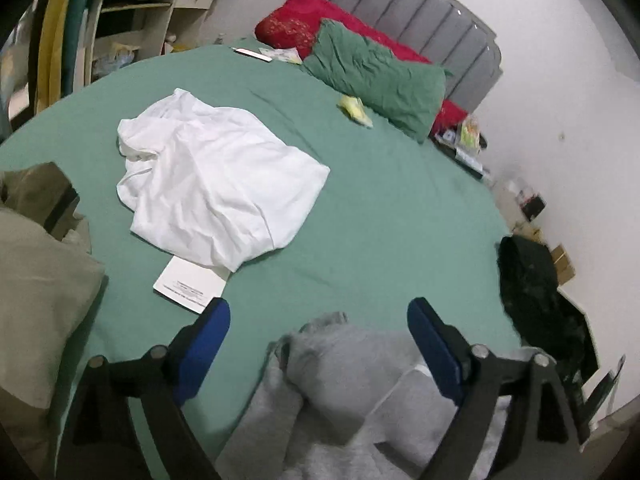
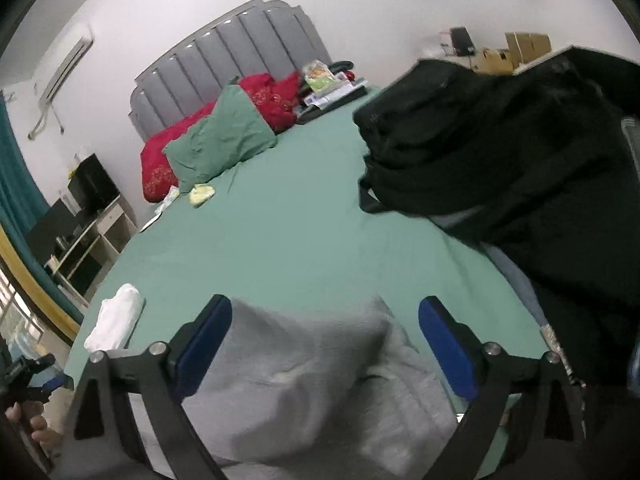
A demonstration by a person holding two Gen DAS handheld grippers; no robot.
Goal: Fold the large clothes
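A grey garment (image 1: 344,392) lies crumpled at the near edge of the green bed (image 1: 380,216); it also shows in the right wrist view (image 2: 304,384). My left gripper (image 1: 318,316) is open, its blue pads (image 1: 206,344) held apart above the grey cloth. My right gripper (image 2: 324,320) is open too, its pads (image 2: 448,348) either side of the same garment without touching it. A white garment (image 1: 212,176) lies loosely folded on the bed to the left, seen small in the right wrist view (image 2: 116,322).
A beige garment (image 1: 36,280) lies at the left edge. A black pile (image 2: 520,168) sits on the right side. A paper sheet (image 1: 188,284) pokes from under the white garment. Green pillow (image 1: 376,76), red pillows (image 1: 304,24) and a grey headboard (image 1: 420,12) stand at the far end.
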